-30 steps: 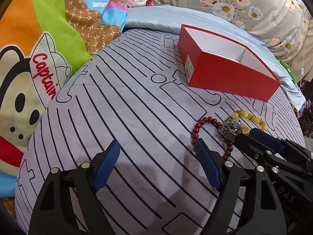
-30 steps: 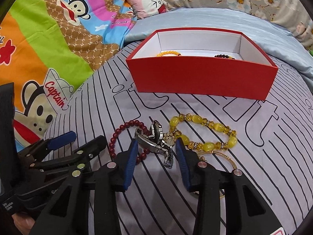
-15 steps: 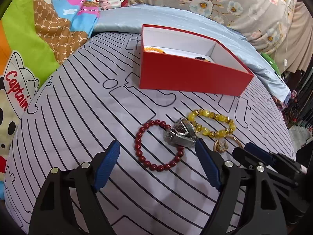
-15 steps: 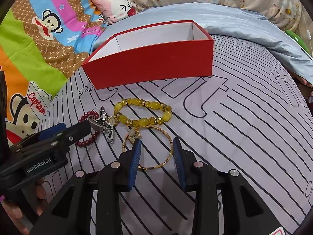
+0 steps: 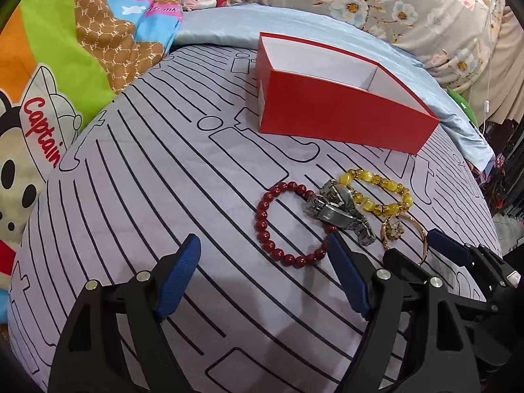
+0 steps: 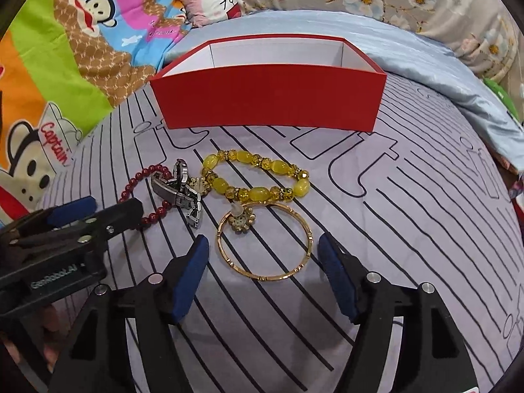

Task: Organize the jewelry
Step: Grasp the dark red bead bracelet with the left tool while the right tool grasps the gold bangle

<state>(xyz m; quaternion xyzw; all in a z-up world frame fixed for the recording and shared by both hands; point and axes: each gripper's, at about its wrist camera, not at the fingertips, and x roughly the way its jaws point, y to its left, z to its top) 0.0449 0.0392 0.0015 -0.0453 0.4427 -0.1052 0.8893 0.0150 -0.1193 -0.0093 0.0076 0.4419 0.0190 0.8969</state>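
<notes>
My fingers (image 6: 193, 271) wear matt, finely ribbed blue pads on black plastic. The bed cover (image 6: 409, 229) is soft matt cloth. At my twelve o'clock, a gold bangle (image 6: 264, 239) — polished metal; beyond it, glassy yellow beads (image 6: 255, 177), a steel watch (image 6: 181, 190), glossy red beads (image 5: 288, 222) — and a smooth matt red card box (image 6: 268, 101).

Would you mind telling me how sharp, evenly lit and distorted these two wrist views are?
Left wrist view: sharp, evenly lit; fisheye bows the striped bedspread; soft shadows under the left gripper. Right wrist view: equally sharp; the gold bangle and yellow bead bracelet read crisply, the red box rim curves, corners are vignetted black.
</notes>
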